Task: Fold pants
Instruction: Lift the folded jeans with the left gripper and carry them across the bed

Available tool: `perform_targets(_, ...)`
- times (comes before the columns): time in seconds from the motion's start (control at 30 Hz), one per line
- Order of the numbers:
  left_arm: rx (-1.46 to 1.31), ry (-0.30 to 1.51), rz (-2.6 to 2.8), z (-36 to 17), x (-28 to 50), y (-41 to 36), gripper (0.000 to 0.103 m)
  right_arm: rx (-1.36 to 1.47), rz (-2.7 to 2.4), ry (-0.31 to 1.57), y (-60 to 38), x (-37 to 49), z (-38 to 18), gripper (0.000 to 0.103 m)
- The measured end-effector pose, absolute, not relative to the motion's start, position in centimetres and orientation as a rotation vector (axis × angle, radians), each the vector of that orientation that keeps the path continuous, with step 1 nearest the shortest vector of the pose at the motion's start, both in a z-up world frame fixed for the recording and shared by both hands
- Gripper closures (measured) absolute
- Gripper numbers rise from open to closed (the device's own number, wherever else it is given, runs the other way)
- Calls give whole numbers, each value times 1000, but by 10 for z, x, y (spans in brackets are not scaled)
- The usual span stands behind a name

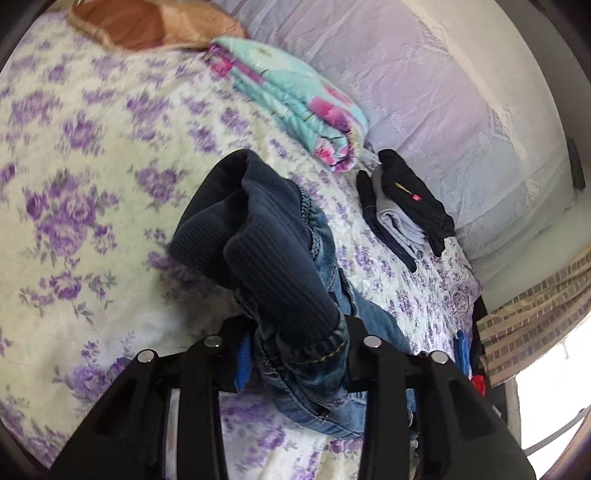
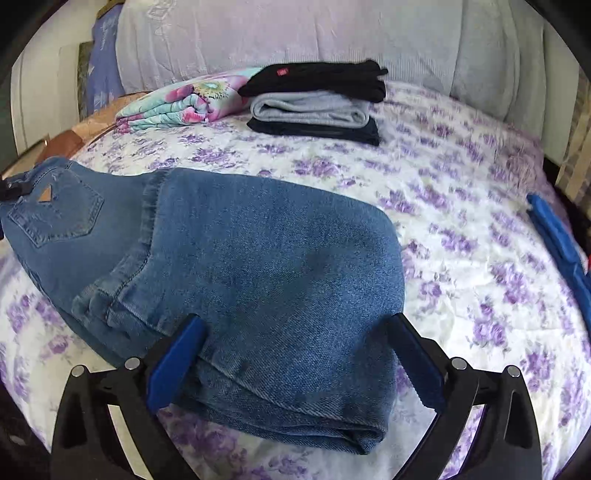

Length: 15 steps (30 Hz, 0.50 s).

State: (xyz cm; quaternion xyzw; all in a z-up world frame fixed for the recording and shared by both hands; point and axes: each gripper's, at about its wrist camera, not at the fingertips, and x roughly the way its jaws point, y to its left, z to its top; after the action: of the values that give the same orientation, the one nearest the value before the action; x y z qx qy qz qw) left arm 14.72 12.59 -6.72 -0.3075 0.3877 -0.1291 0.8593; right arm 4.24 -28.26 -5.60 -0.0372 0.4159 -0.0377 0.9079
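Observation:
Blue jeans (image 2: 266, 266) lie partly folded on the floral bedspread (image 2: 461, 192), back pocket at the left. My right gripper (image 2: 295, 354) is open, its blue pads either side of the folded leg end. In the left wrist view my left gripper (image 1: 295, 354) is shut on the jeans' waistband (image 1: 295, 354), with the dark ribbed band (image 1: 258, 240) bunched up in front of it and lifted off the bed.
A stack of folded black, grey and navy clothes (image 2: 317, 99) sits at the back of the bed, beside a folded turquoise floral quilt (image 2: 184, 99). Pale pillows (image 2: 295, 33) line the headboard. A blue object (image 2: 557, 236) lies at the right bed edge.

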Motion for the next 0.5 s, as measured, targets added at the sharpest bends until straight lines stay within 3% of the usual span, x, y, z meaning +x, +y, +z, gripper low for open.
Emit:
perform_targets(0.3, -281, 620, -288, 15, 107, 43, 74, 108, -93, 656, -323, 1, -29, 4)
perform_targets(0.5, 8, 470, -332, 55, 64, -48, 75, 261, -213, 636, -381, -20, -33, 4)
